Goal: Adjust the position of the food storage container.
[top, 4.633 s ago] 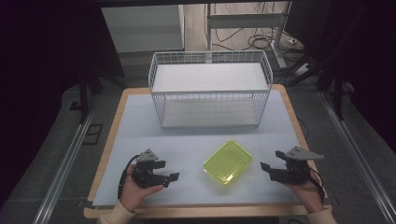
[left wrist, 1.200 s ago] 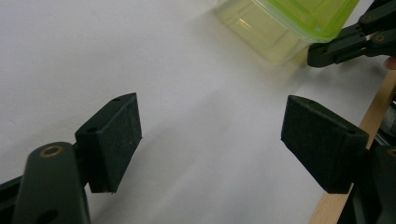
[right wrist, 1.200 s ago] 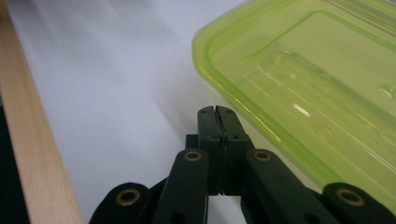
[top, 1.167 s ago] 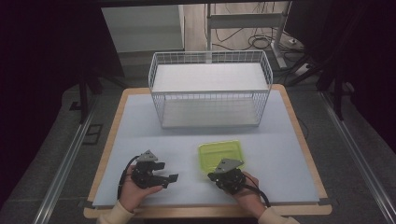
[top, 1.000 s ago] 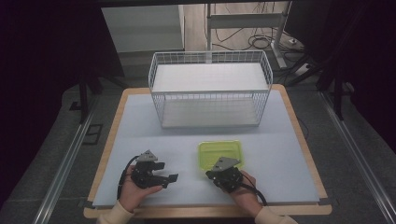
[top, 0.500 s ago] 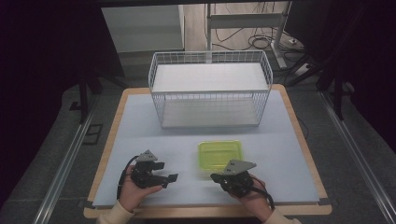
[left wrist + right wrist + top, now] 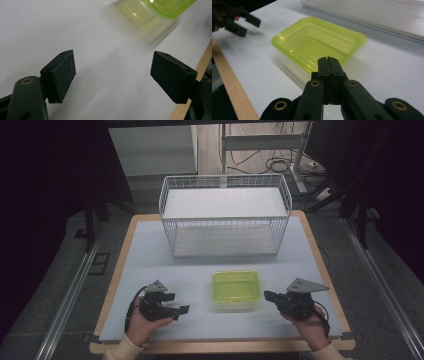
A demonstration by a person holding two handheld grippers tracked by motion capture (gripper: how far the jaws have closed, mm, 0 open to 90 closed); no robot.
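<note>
**Green container mid-table, both grippers clear of it**

High view: A table (image 7: 150,255) with a pale top and wooden edging carries a white wire basket (image 7: 225,215) toward 12 o'clock. A translucent yellow-green plastic container (image 7: 235,288) sits near the table's middle, on the person's side of the basket and apart from it. Left gripper (image 7: 172,309) at about 8 o'clock from the container, held in the left hand (image 7: 145,322), jaws pointing toward it. Right gripper (image 7: 270,296) at about 4 o'clock, held in the right hand (image 7: 307,325), its tip just beside the container's right wall; contact cannot be told.

Left gripper view: jaws spread wide, nothing between them but bare table (image 7: 95,50). The container (image 7: 155,12) lies at 1 o'clock, blurred, well beyond the pads. Wooden edge at the lower right.

Right gripper view: jaws pressed together, holding nothing. The container (image 7: 317,42) lies straight ahead at 12 o'clock, open side up, empty. The left gripper (image 7: 243,23) shows at 10 o'clock, jaws apart. Basket (image 7: 374,12) base along the top, blurred.
</note>
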